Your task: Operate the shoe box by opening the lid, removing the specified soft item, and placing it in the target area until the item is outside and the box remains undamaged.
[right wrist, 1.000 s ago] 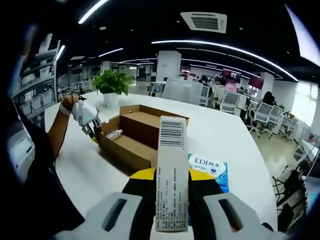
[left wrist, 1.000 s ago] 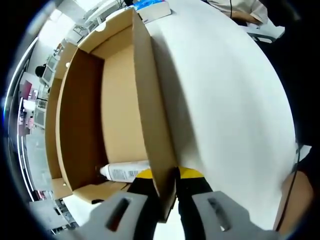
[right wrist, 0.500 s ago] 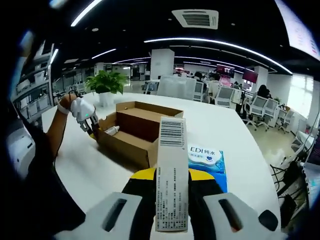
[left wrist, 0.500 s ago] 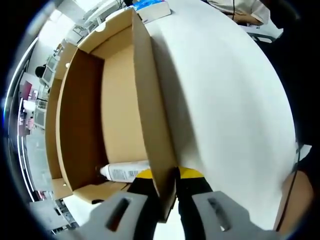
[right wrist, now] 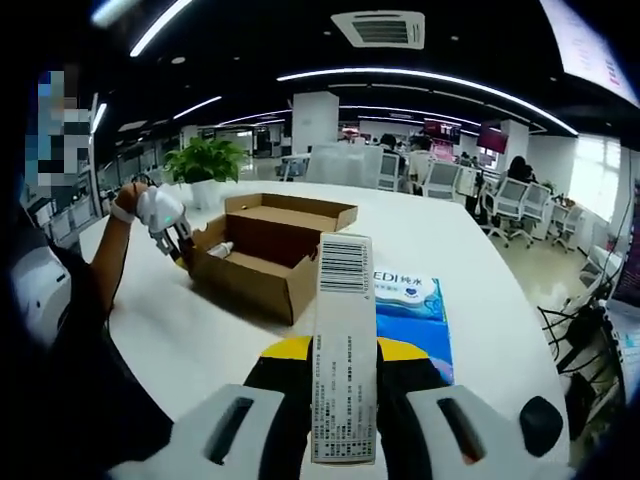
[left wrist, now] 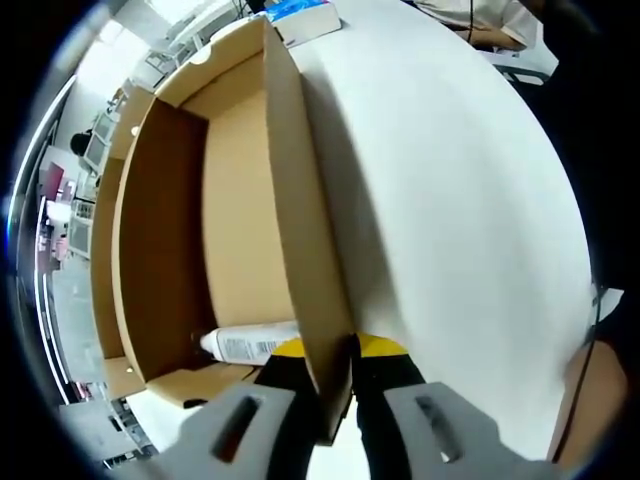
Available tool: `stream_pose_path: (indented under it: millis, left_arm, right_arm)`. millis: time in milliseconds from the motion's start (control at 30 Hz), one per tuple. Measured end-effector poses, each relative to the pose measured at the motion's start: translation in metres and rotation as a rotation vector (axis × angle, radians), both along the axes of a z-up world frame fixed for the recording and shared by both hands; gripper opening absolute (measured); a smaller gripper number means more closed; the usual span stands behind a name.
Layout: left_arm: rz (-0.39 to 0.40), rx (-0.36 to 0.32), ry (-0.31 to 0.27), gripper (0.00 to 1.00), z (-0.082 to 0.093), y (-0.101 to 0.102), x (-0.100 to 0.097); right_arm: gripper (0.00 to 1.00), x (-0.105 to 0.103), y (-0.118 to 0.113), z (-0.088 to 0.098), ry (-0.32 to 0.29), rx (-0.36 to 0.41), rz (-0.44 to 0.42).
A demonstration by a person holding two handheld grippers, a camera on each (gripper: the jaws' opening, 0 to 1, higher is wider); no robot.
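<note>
Brown cardboard shoe box [right wrist: 262, 262] is sitting open on the white table [right wrist: 480, 330], ahead and to the left of the right gripper [right wrist: 345, 390], with its lid [right wrist: 290, 212] folded back on the far side. The right gripper is pinching a slim white carton [right wrist: 344, 350] with a barcode at its top end, jaws pressed against its long sides, holding it upright above the table and well clear of the box. A blue and white packet [right wrist: 412, 310] is lying on the table just beyond and right of that gripper. The left gripper [left wrist: 335, 380] is clamping the near side wall of the box, one jaw inside and one outside, steadying it. A white tube [left wrist: 250, 343] is resting on the box floor just left of the left gripper's inner jaw. Judging by this, the removal step looks done and the placing step is in hand. The next move probably calls for lowering the carton onto bare table near the packet and spreading the jaws, while the left gripper is bracing the wall gently so the cardboard is not creasing.
</note>
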State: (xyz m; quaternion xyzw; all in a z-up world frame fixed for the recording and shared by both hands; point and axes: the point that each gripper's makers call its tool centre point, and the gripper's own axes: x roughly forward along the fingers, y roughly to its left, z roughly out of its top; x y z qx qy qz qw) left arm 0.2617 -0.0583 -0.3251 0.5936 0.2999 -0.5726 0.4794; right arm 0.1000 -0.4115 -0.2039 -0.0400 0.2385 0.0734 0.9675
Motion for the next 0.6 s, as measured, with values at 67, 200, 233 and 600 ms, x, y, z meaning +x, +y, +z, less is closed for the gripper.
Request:
stream_pose_path:
  millis: [67,200,233,600]
  left_arm:
    - [0.0,0.0,0.001,0.1,0.0,0.0,0.0]
    - [-0.001,0.0,0.001,0.1,0.0,0.0,0.0]
    - [-0.001,0.0,0.001,0.1,0.0,0.0,0.0]
    - [0.0,0.001,-0.001,0.1,0.0,0.001,0.0]
  right_arm:
    - [0.21,-0.003,-0.002,-0.003,0.003,0.006,-0.008]
    - [0.21,-0.009,-0.006,-0.014,0.023,0.017,-0.023]
    - [0.21,-0.012,-0.007,-0.017,0.033,0.019,-0.028]
    - [0.21,-0.028,-0.014,-0.038,0.049,0.076,-0.083]
